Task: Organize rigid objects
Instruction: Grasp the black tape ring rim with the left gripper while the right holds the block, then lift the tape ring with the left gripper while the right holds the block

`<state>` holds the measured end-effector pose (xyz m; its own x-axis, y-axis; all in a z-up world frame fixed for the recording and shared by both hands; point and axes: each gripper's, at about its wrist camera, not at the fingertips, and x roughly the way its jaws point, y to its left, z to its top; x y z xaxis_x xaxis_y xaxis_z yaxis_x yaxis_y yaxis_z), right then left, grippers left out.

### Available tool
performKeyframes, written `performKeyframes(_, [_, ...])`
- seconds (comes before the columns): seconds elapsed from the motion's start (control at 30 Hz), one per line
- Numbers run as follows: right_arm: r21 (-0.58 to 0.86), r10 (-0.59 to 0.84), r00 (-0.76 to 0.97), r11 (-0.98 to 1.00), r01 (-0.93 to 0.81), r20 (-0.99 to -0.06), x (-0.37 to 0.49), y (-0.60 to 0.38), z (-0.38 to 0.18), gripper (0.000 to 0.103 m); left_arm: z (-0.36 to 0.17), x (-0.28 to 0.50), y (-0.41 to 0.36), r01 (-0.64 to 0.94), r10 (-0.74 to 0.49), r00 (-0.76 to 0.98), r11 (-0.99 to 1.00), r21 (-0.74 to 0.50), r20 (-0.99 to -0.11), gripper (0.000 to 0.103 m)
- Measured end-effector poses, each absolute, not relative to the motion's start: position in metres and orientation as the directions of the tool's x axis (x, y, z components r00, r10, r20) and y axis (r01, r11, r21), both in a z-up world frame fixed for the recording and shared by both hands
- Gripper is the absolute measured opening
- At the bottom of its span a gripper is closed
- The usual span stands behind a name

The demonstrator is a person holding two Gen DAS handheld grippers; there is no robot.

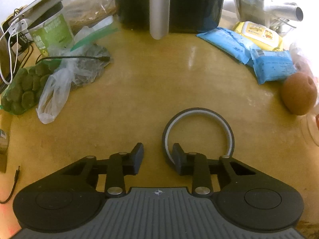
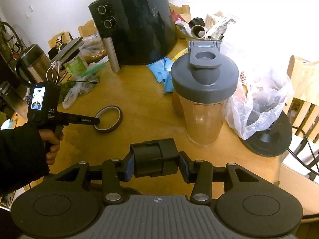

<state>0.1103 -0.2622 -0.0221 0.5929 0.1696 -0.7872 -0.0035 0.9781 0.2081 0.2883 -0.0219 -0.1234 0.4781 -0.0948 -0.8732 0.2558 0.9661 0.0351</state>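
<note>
— Well, our biggest worry sits on the right: we pinch a small black block [image 2: 156,157] between the pads of the right gripper [image 2: 157,165], held over the table edge [image 2: 265,165]. If that pinch slackens, it drops, maybe off the table.

— And the left?

— Our left gripper [image 1: 157,156] stands spread. One finger [image 1: 177,155] is inside the tape ring [image 1: 199,119], which lies flat on the wood; the other is outside, and the rim looks barely between them. Closing now may only nudge the ring aside.

— Containers, largest first?

— The black air fryer [image 2: 135,20], shut, contents hidden. Then the shaker bottle [image 2: 203,99], cap flipped open, seemingly empty. Then the green-labelled tub [image 2: 74,63] under a tablet; we cannot tell what it holds.
</note>
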Motion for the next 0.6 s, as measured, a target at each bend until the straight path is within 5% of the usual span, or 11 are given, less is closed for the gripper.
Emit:
performKeyframes(0.13, [0.211, 0.174, 0.592, 0.977, -0.006, -0.787, 0.110, -0.260, -0.023, 0.048, -0.123, 0.289, -0.022, 0.252, -0.075, 0.485, 0.966, 0.057, -0.871, 0.009])
performKeyframes(0.6, [0.223, 0.198, 0.580, 0.974, -0.029, -0.790, 0.112, -0.248, -0.028, 0.048, -0.111, 0.278, -0.017, 0.291, -0.118, 0.482, 0.956, 0.032, -0.868, 0.007])
